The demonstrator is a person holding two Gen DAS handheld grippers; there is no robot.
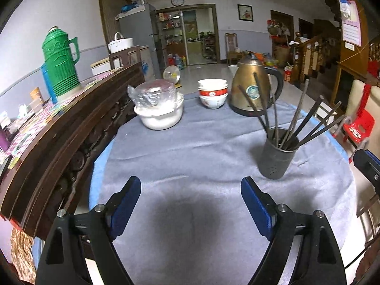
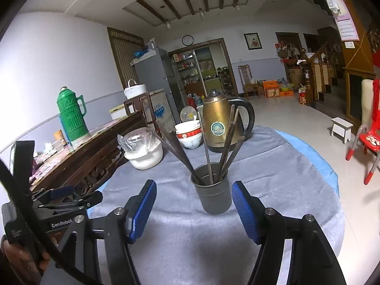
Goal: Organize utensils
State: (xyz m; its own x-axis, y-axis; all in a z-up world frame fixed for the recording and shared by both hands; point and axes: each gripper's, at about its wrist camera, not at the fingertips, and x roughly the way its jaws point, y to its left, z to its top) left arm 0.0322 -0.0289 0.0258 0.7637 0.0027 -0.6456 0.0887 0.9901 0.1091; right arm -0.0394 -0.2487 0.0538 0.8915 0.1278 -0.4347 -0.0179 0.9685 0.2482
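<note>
A dark grey utensil holder (image 1: 276, 155) (image 2: 213, 191) stands upright on the grey cloth, with several dark chopsticks (image 1: 300, 116) (image 2: 228, 142) fanning out of it. My left gripper (image 1: 191, 182) is open over bare cloth, with the holder ahead and to its right and nothing between its blue pads. My right gripper (image 2: 194, 186) is open too; the holder stands just beyond its fingertips, centred between them and apart from both pads. The left gripper's body (image 2: 59, 201) shows at the left edge of the right wrist view.
Behind the holder stand a brass electric kettle (image 1: 253, 90) (image 2: 219, 124), stacked red-and-white bowls (image 1: 212, 93) (image 2: 190, 134) and a white bowl with a plastic-wrapped lid (image 1: 159, 109) (image 2: 142, 150). A dark wooden sideboard (image 1: 59, 137) with a green thermos (image 1: 61, 64) flanks the table's left.
</note>
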